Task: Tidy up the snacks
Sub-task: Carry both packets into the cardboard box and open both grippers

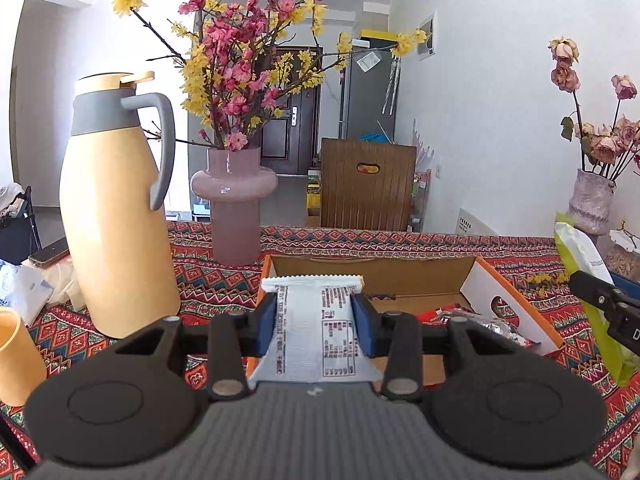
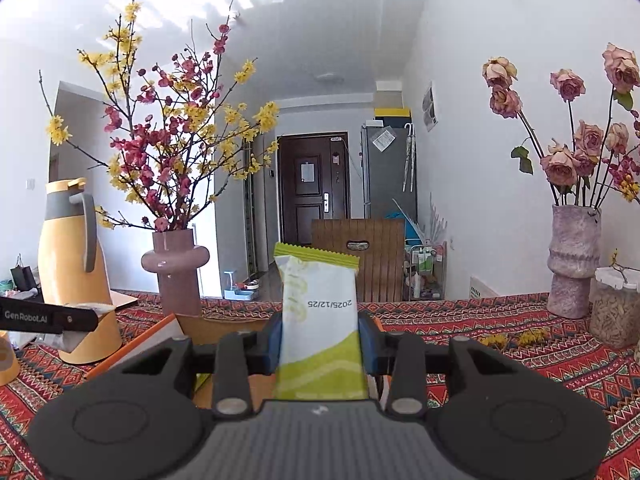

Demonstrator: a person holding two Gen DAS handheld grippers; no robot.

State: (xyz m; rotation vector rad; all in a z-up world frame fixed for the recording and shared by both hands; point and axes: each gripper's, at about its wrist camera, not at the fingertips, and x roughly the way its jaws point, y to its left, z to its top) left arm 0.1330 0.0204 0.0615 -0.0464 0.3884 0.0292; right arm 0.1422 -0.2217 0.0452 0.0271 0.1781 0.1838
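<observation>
My left gripper is shut on a white snack packet with black print, held above the near edge of an open cardboard box with orange sides. Several wrapped snacks lie inside the box. My right gripper is shut on a white and green snack packet that stands upright between the blue pads. In the left wrist view that green packet and the right gripper's black finger show at the right edge. In the right wrist view the left gripper's finger shows at the left, over the box's orange side.
A patterned red cloth covers the table. A tall yellow jug and a pink vase of blossoms stand left of the box. A textured vase of dried roses and a jar stand at the right. A wooden chair is behind.
</observation>
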